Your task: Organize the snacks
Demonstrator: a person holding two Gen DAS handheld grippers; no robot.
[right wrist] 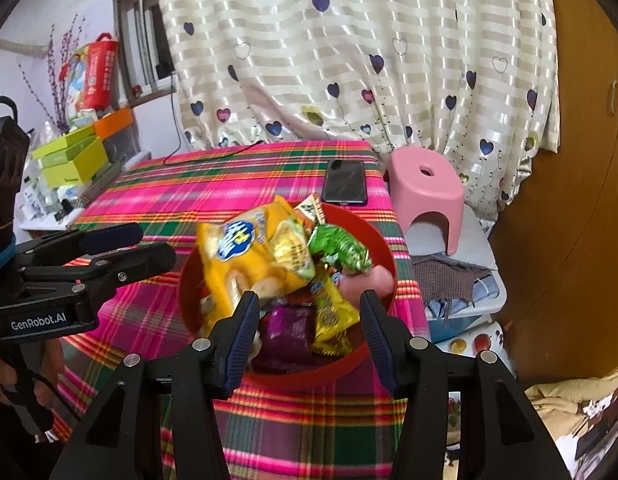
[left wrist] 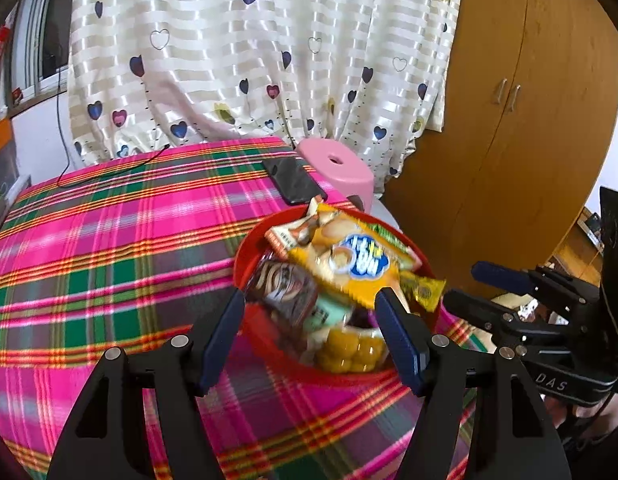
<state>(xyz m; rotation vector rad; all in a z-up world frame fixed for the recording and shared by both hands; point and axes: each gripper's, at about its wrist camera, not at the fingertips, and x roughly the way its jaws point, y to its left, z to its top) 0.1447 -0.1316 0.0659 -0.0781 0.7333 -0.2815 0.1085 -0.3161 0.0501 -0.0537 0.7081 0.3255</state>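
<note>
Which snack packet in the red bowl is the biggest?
The orange-yellow biscuit bag with the blue round logo. It lies on top of the pile in the red bowl, far larger than the green wrapper or purple packet.

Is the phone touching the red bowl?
Apart. The right wrist view shows a strip of plaid cloth between the phone and the red bowl's far rim.
</note>
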